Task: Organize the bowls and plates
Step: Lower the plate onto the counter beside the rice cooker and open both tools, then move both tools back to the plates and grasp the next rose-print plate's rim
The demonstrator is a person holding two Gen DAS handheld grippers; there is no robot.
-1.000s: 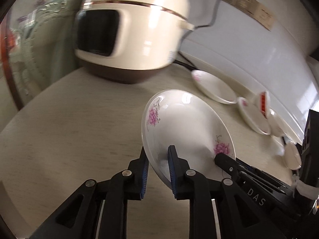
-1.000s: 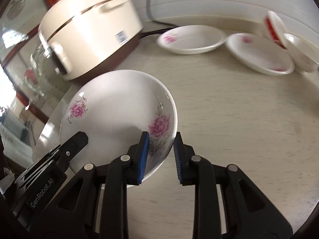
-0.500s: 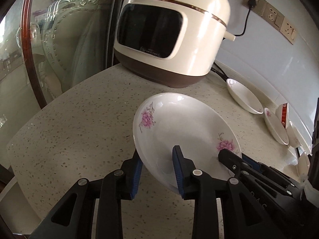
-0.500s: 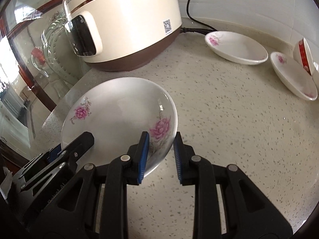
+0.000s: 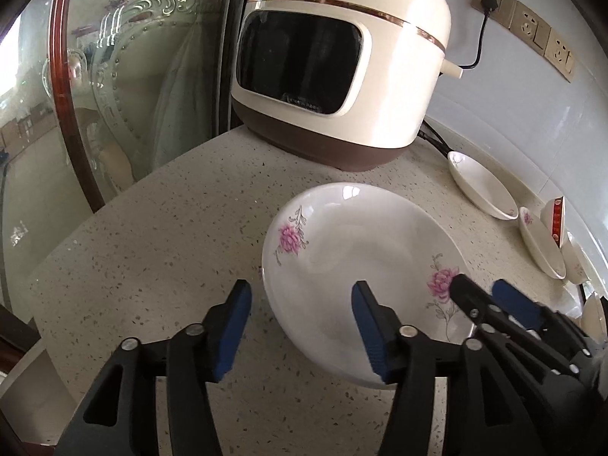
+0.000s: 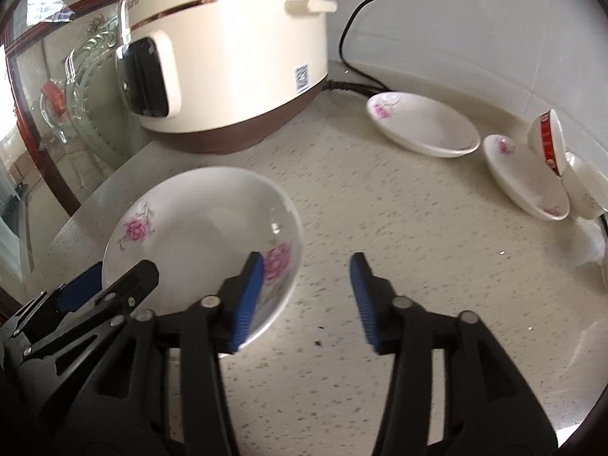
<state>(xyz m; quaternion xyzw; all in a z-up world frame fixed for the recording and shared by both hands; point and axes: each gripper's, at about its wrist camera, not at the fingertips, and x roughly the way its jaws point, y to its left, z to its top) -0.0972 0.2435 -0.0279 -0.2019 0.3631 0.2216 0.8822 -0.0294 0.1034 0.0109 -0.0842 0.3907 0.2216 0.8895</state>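
Note:
A white plate with pink flowers [image 5: 361,262] lies on the speckled counter in front of both grippers; it also shows in the right wrist view [image 6: 201,228]. My left gripper [image 5: 300,330] is open, its jaws straddling the plate's near left rim without gripping it. My right gripper [image 6: 306,300] is open, its left finger over the plate's right rim; it shows in the left wrist view [image 5: 490,304] at the plate's right edge. More flowered plates [image 6: 421,125] [image 6: 526,176] and a red-banded bowl [image 6: 547,140] sit by the back wall.
A cream rice cooker [image 5: 342,60] stands at the back, its black cord [image 6: 357,19] running up the wall to a socket [image 5: 490,0]. A glass partition [image 5: 114,95] with a wooden frame borders the counter's left edge. A white bowl [image 6: 585,186] sits far right.
Both grippers have opened and let go of the plate, which now rests on the counter. Earlier each was shut on the plate's rim, carrying it towards the counter.

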